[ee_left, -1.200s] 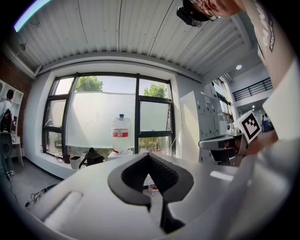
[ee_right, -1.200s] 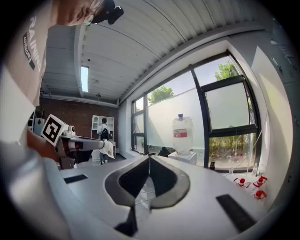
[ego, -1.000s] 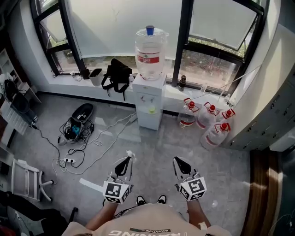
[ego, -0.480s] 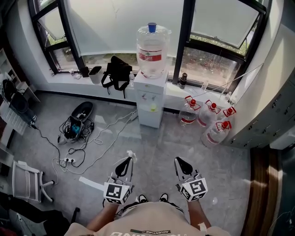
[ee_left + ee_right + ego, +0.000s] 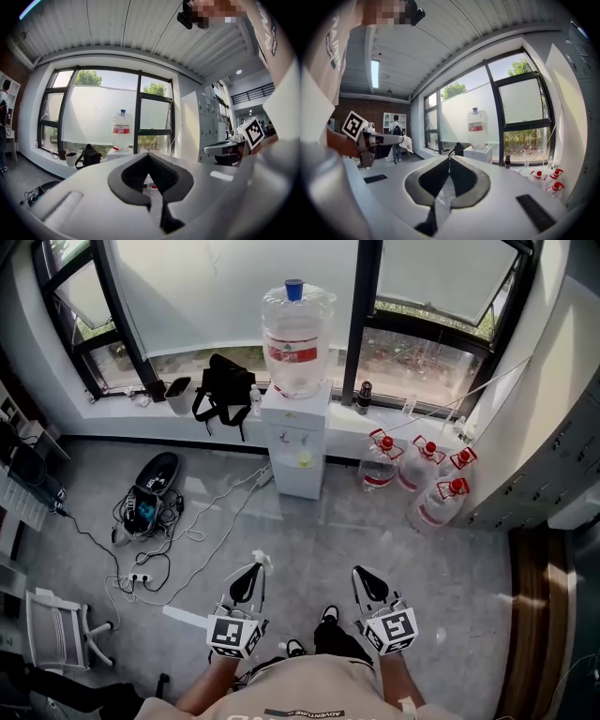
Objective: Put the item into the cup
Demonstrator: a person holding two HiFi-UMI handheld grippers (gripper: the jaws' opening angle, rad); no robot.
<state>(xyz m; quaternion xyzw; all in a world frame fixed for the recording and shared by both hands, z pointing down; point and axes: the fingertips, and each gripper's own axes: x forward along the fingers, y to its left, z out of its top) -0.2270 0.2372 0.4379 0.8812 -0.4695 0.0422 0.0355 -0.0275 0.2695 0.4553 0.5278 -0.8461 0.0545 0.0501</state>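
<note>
Ahead of both pairs of fingertips, the dispenser (image 5: 295, 442) is sitting a little further left in the head view than half a second ago, and one foot (image 5: 326, 615) is now showing forward between the grippers. Judged from this, the person is stepping and the head camera is swinging with the step. The left gripper (image 5: 255, 570) and right gripper (image 5: 364, 579) are holding the same waist-level pose as before, side by side and apart, pointing out over the floor (image 5: 309, 540). In each gripper view the fingers (image 5: 129, 178) (image 5: 466, 180) are meeting at the tips, leaving only the shaped hollow behind them, and nothing is lying in that hollow. No item is showing near either pair of fingers. A pale container (image 5: 178, 397) is standing well beyond the left fingertips on the sill, but it is too small to confirm as the cup. The task is therefore not yet under way; the person appears to be relocating.
</note>
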